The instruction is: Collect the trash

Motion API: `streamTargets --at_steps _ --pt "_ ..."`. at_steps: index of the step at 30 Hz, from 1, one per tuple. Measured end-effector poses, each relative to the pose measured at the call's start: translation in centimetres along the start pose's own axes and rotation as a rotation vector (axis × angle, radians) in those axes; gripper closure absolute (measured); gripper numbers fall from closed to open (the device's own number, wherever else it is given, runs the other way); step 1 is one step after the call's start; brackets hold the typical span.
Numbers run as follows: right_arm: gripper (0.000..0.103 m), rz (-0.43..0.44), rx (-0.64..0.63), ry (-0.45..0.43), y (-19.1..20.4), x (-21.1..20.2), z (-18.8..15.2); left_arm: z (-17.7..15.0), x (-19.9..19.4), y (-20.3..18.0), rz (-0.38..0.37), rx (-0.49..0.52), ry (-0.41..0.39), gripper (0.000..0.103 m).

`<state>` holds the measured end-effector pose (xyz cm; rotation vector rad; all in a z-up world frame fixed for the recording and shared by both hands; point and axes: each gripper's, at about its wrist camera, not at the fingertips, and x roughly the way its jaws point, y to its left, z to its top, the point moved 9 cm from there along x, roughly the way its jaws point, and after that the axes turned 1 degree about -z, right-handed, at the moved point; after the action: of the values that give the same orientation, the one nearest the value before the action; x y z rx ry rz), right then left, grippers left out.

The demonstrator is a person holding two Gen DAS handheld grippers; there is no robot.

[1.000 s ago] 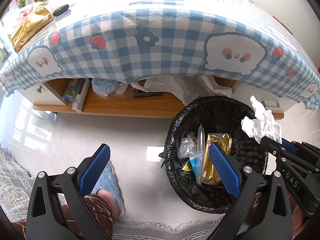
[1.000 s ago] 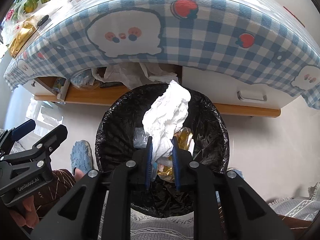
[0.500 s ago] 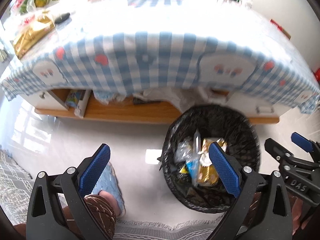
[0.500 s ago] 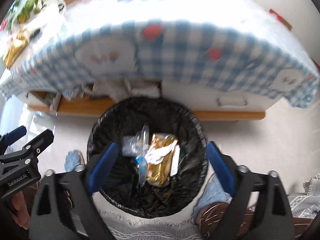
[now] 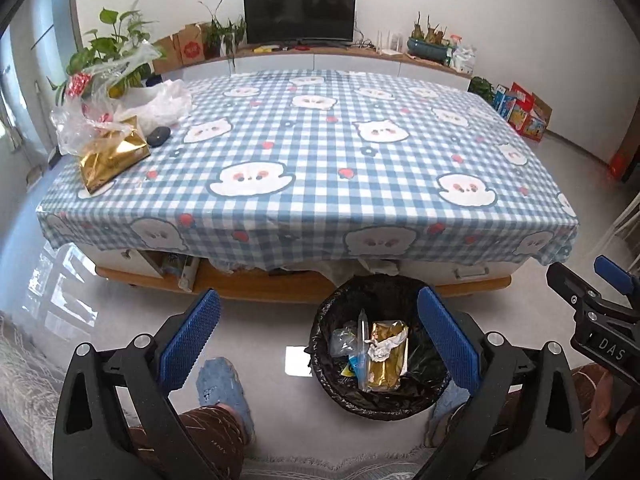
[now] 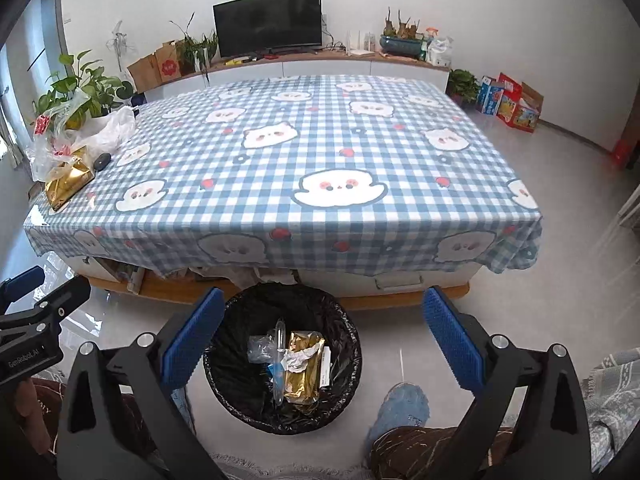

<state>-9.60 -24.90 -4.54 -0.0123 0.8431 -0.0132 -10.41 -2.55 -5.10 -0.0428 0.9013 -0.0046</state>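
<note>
Hovering above the bin [image 6: 280, 360], the right gripper [image 6: 320, 344] has its jaws opening to full spread with nothing between them; the left gripper [image 5: 318, 344] is likewise spread and empty. Collected trash, including the crumpled tissue [image 6: 298, 358], lies in the bin below and ahead of the right gripper. Remaining candidates, the gold wrapper [image 5: 112, 156] and plastic bags [image 5: 120, 108], sit far ahead-left. Risk: thin film or foil may slip from the pads, or drag the dark object [image 5: 158, 136] just beside them off the table [image 5: 360, 168].
</note>
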Motion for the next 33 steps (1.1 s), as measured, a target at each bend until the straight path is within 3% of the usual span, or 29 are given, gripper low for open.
streamTargets --at_steps 9,33 --pt "0.008 -0.004 -0.004 -0.043 -0.4 -3.6 0.3 0.5 -2.6 -1.6 -0.031 0.036 -0.039 0.006" --pt "0.008 0.009 -0.011 -0.014 -0.2 -2.1 -0.2 0.0 -0.9 -2.2 -0.046 0.042 -0.016 0.006"
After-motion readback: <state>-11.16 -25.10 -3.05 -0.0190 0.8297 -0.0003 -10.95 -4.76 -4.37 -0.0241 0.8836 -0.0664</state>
